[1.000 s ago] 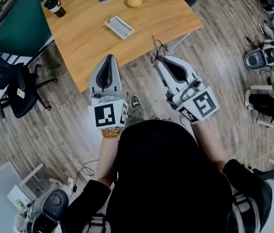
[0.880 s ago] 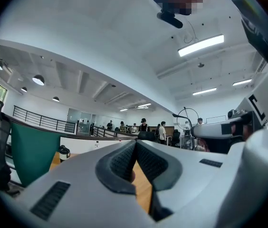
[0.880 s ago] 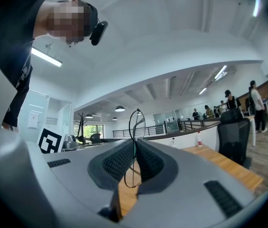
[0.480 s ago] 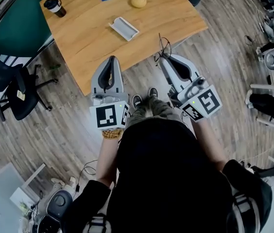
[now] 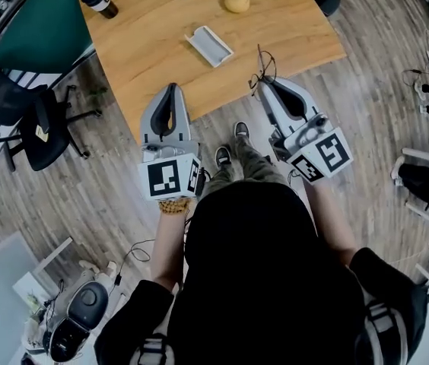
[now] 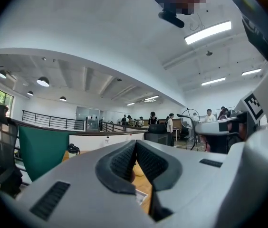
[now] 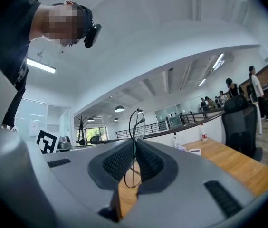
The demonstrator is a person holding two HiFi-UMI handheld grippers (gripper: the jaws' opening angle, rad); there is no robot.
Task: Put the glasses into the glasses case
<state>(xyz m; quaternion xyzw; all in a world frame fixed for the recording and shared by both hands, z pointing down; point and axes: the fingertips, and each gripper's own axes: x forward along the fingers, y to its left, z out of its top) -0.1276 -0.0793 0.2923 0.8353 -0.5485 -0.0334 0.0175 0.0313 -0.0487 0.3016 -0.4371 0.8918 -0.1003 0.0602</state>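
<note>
Two grippers to account for, both raised at the near edge of the table (image 5: 146, 59). Starting at the left: a lidded cup (image 5: 98, 0) near the far corner, well apart from the work. Next, the left gripper (image 5: 171, 90), pads pressed together on nothing, likely kept free for steadying the case. Then the glasses case (image 5: 209, 46), lying open and tray-like mid-table, hollow side up so as to receive, with a round yellow fruit (image 5: 236, 2) beyond it. Last, the right gripper (image 5: 264, 84), clamped on the glasses (image 5: 261, 65) by the thin wire frame, with a lens poking up past the tips, probably pinched edge-on for an easy drop. Not yet over the case; needs carrying forward and leftward.
</note>
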